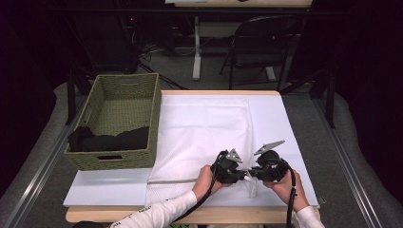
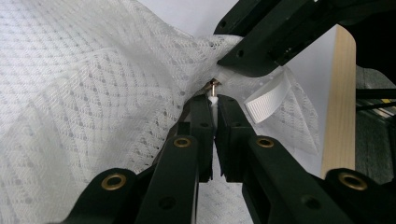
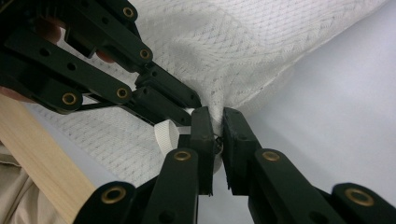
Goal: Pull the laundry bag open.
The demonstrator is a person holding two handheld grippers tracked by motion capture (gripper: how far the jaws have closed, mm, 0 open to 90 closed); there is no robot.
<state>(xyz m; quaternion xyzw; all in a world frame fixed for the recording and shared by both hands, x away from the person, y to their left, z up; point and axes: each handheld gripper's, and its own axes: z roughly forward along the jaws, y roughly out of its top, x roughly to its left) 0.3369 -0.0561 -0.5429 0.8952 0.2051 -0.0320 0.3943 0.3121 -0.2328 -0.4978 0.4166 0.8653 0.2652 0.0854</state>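
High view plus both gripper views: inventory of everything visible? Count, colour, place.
mesh laundry bag: 1, white, flat on the table's middle, near corner lifted
zipper pull: 1, metal, at the bag's near corner, pinched by the left gripper
ribbon loop: 1, white, at the same corner
table cover: 1, white, over the wooden table
wicker basket: 1, green, on the table's left edge
dark clothing: 1 heap, black, in the basket's near end
folding chair: 1, black, on the floor beyond the table
left gripper: 1, black, shut on the zipper pull
right gripper: 1, black, shut on the bag's mesh beside it
sleeves: 2, white, bottom edge
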